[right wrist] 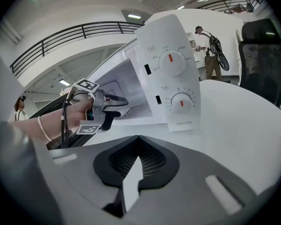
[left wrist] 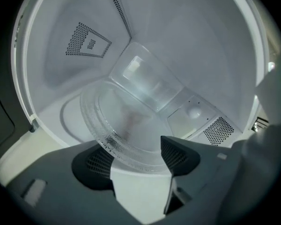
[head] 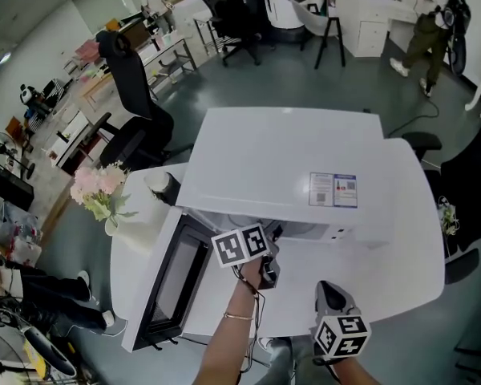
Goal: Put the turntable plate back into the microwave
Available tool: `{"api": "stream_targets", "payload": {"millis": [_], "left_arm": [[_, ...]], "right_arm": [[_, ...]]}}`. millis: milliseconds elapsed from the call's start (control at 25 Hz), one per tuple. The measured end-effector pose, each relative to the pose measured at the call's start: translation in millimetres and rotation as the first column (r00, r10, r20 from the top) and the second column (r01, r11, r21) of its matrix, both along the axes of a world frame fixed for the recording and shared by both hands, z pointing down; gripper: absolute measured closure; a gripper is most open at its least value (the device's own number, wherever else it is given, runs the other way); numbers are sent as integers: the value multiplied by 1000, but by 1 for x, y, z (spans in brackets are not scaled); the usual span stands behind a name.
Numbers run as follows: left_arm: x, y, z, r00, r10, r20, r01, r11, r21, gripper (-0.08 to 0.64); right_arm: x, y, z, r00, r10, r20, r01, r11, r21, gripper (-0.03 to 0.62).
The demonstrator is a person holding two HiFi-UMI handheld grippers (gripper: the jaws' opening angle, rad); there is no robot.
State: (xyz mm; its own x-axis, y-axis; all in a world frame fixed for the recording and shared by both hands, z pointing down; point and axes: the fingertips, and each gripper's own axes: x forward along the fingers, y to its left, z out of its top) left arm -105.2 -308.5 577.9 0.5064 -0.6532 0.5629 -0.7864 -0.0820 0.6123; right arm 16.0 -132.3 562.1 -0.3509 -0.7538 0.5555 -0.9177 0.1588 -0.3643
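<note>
The clear glass turntable plate (left wrist: 126, 121) lies inside the white microwave (head: 280, 167), over the round recess in the cavity floor. My left gripper (left wrist: 138, 161) reaches into the cavity and stands open. The plate's near rim sits between its two dark pads (left wrist: 178, 156), and they do not press on it. From the head view the left gripper (head: 266, 257) is at the oven's mouth, beside the swung-open door (head: 172, 283). My right gripper (right wrist: 136, 161) is shut on nothing and hangs over the white table in front of the control panel (right wrist: 171, 74); the right gripper (head: 329, 295) is low in the head view.
The microwave stands on a white table (head: 409, 239). A vase of pink flowers (head: 100, 191) and a dark cup (head: 164, 187) sit left of the oven. Black office chairs (head: 132, 95) stand behind, and a person (head: 429, 38) is far back right.
</note>
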Motion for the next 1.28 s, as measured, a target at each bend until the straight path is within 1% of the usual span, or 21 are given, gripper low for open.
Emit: {"api": "stream_targets", "payload": {"millis": [200, 360, 560, 680, 760, 840, 920, 1280], "left_arm": [[-2, 7, 4, 995, 40, 89, -40, 999, -7, 247], [-3, 10, 6, 992, 51, 111, -51, 999, -6, 244], [-7, 17, 7, 982, 73, 173, -70, 997, -21, 238], [-11, 21, 7, 980, 67, 186, -64, 998, -22, 233], [-15, 20, 2, 980, 59, 190, -61, 998, 5, 237], [-17, 16, -7, 979, 54, 195, -63, 997, 41, 264], [-18, 14, -14, 979, 52, 196, -64, 996, 57, 264], [-32, 33, -26, 982, 29, 187, -41, 997, 64, 265]], "right_arm": [[-10, 4, -1, 1000, -14, 4, 14, 1000, 1, 583], [-16, 10, 0, 1000, -22, 3, 22, 1000, -5, 583], [-16, 15, 2, 1000, -19, 0, 19, 1000, -13, 583], [-19, 18, 3, 1000, -20, -2, 20, 1000, -17, 583], [-22, 19, 2, 1000, -23, 0, 23, 1000, -16, 583], [-25, 20, 2, 1000, -26, 1, 26, 1000, -15, 583], [-28, 21, 0, 1000, -28, 2, 28, 1000, -15, 583], [-32, 24, -13, 1000, -19, -7, 19, 1000, 2, 583]]}}
